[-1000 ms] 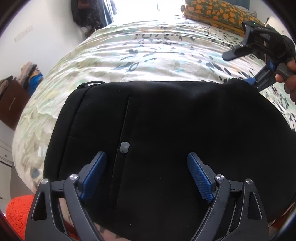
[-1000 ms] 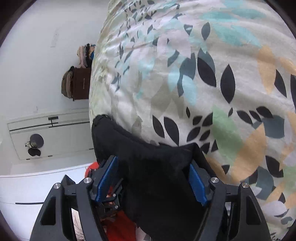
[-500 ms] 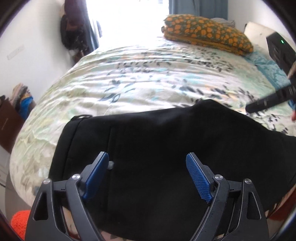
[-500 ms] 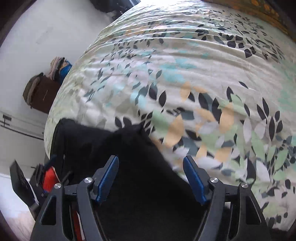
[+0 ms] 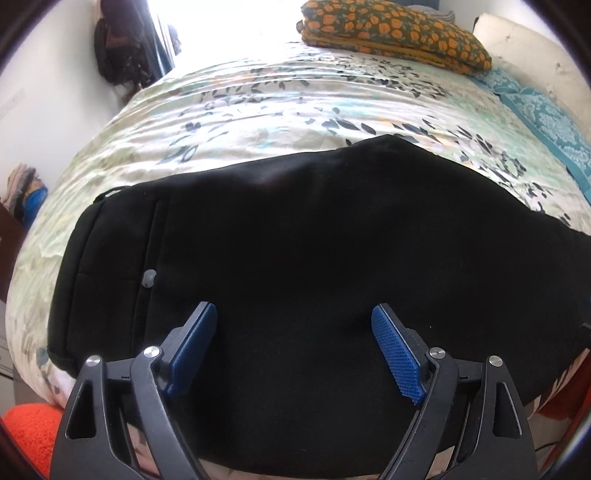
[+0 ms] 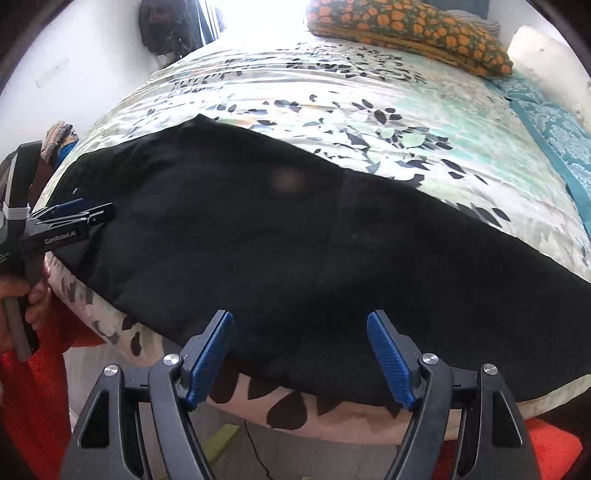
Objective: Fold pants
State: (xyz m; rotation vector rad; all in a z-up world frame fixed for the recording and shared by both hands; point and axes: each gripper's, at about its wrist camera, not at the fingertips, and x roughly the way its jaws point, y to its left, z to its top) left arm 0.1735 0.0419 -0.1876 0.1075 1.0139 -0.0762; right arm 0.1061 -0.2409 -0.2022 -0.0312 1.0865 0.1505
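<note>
The black pants (image 5: 295, 240) lie folded across the near edge of the bed, with a small grey button (image 5: 149, 277) near their left end. They also show in the right wrist view (image 6: 277, 236). My left gripper (image 5: 295, 325) is open and empty, just above the pants' near part. It appears in the right wrist view (image 6: 79, 214) at the pants' left end. My right gripper (image 6: 299, 328) is open and empty over the pants' near edge at the bed's front.
The bed (image 5: 295, 96) has a leaf-print cover. An orange-patterned pillow (image 5: 395, 33) and a teal cloth (image 5: 546, 114) lie at the far right. An orange rug (image 6: 37, 387) lies on the floor below the bed. Dark bags (image 5: 122, 48) hang by the far-left wall.
My right gripper let go of the pants' far corner and pulled back to the bed's near edge, turning level. The pants now lie flat. My left gripper stayed open over them.
</note>
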